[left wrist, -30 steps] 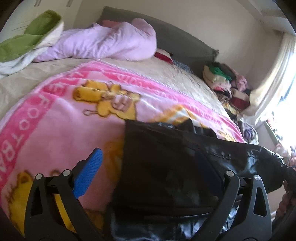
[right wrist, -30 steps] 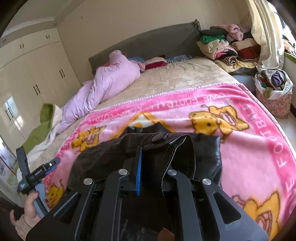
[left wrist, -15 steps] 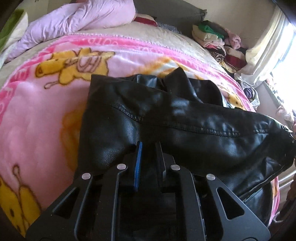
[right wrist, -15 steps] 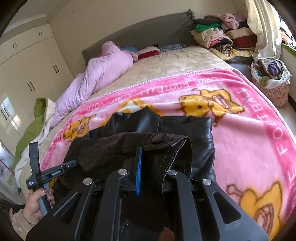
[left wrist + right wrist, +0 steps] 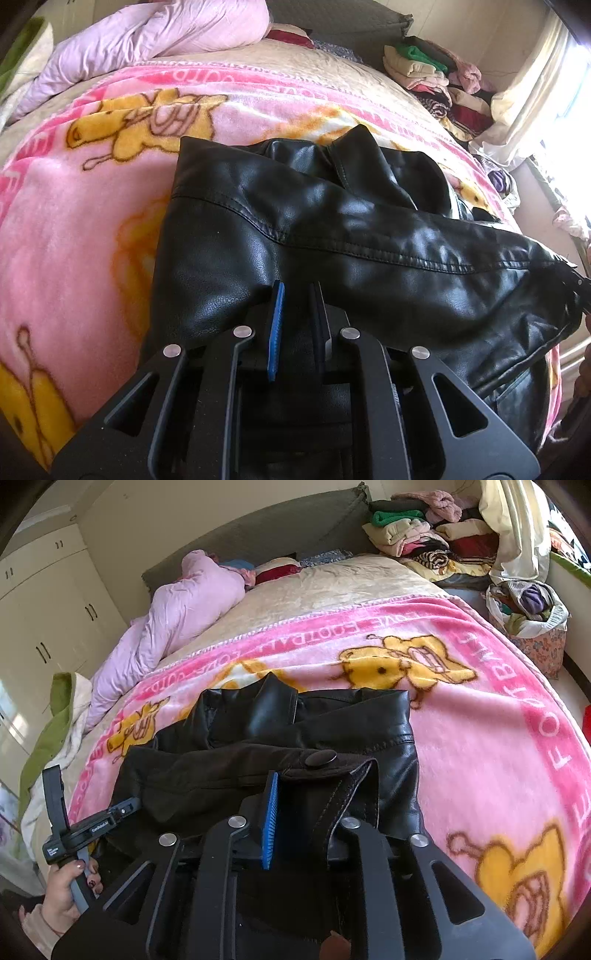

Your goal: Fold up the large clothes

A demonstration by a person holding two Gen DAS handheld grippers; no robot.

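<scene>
A black leather jacket (image 5: 332, 236) lies on the pink cartoon blanket (image 5: 74, 221) on the bed; it also shows in the right wrist view (image 5: 280, 738). My left gripper (image 5: 297, 291) is shut on the jacket's near left edge. My right gripper (image 5: 291, 779) is shut on the jacket's near right part, by a strap with a round snap button (image 5: 320, 757). Both hold the near part lifted over the rest of the jacket. The left gripper and the hand holding it show in the right wrist view (image 5: 74, 830).
A lilac duvet (image 5: 177, 616) lies at the head of the bed. A pile of folded clothes (image 5: 424, 539) sits at the far right. A floral basket of clothes (image 5: 528, 627) stands beside the bed. White wardrobes (image 5: 44, 602) line the left wall.
My left gripper was open a second ago and has shut on the jacket. Both grippers have carried the near part up and over the jacket.
</scene>
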